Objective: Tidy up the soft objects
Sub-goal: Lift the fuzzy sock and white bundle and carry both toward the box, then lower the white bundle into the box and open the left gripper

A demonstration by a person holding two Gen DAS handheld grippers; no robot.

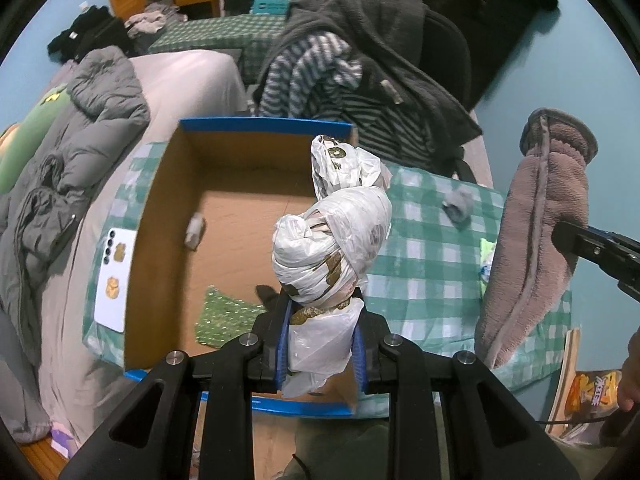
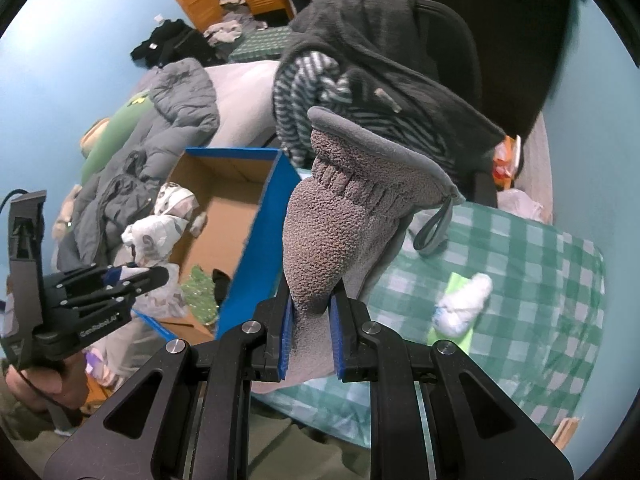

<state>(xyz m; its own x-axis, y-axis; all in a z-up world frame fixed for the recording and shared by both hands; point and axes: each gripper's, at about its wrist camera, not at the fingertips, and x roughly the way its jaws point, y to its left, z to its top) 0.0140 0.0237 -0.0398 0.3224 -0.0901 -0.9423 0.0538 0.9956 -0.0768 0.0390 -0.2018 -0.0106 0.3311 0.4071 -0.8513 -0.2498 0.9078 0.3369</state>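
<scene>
My left gripper [image 1: 320, 320] is shut on a knotted white plastic bag bundle [image 1: 336, 232] and holds it above the open cardboard box with blue rim [image 1: 160, 208]. The box holds a green sequined cloth [image 1: 224, 316] and a small grey sock [image 1: 195, 231]. My right gripper [image 2: 312, 320] is shut on a fuzzy brown-grey glove [image 2: 340, 216], held up to the right of the box; it also shows in the left wrist view [image 1: 536, 240]. The left gripper [image 2: 156, 276] with the bag bundle [image 2: 160, 224] shows in the right wrist view, over the box [image 2: 256, 232].
The box stands on a green checked cloth [image 1: 424, 248] on a bed. A grey sock ball [image 1: 458, 204] and a white sock on a green item [image 2: 464, 308] lie on the cloth. A phone [image 1: 114, 280], a grey jacket [image 1: 80, 152], piled clothes on a chair [image 1: 360, 64].
</scene>
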